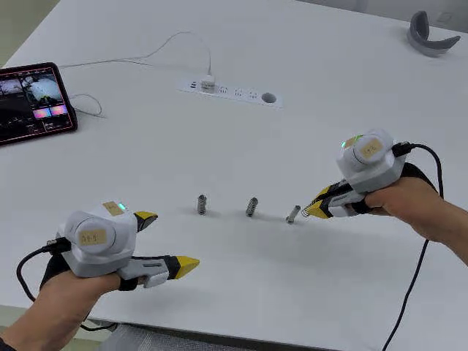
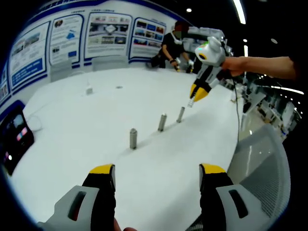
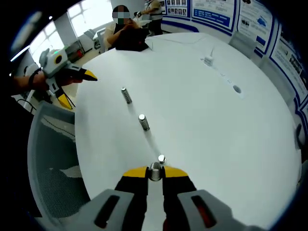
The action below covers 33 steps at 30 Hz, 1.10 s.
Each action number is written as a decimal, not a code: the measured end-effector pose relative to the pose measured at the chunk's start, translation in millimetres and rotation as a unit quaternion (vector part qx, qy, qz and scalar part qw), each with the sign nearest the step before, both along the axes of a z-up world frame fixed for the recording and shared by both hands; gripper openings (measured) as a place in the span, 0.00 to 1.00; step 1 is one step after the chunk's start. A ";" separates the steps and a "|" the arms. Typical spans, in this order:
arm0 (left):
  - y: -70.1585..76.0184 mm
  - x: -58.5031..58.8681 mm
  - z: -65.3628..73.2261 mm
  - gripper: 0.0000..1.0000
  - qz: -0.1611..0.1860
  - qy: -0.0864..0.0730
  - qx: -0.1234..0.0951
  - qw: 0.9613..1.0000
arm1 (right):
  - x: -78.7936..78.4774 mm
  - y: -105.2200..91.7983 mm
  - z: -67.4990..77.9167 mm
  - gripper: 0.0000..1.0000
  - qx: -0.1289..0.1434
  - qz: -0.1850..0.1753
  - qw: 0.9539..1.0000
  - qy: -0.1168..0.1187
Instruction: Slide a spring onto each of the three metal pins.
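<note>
Right hand-held gripper (image 3: 155,175) pinching spring (image 3: 155,169) between nearly closed jaws; bare pin (image 3: 161,158) standing on surface (image 3: 211,144) just ahead of tips; spring axis pointing forward along jaws; left hand-held gripper (image 1: 167,240) hanging wide open, well apart.

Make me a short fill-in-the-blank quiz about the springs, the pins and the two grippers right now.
The right gripper is shut on a ____.
The left gripper is ____ and holds nothing.
Springs already sit on ____ of the three pins.
The bare pin stands nearest the ____ gripper.
Missing words: spring; open; two; right.
</note>
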<state>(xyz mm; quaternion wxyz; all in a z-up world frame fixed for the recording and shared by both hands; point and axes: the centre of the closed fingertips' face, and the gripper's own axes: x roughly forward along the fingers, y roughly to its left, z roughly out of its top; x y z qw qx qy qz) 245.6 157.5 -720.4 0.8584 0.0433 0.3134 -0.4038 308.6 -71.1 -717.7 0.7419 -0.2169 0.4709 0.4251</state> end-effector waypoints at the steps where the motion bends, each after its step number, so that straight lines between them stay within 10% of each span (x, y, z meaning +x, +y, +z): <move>1: 0.4 -0.2 0.2 0.73 0.001 0.000 0.001 1.000 | 1.7 0.5 -0.3 0.12 -0.001 0.001 1.000 0.000; 33: 0.0 -4.7 -1.2 0.75 0.006 0.014 0.000 1.000 | 7.9 13.3 -15.0 0.13 -0.017 0.026 0.999 0.006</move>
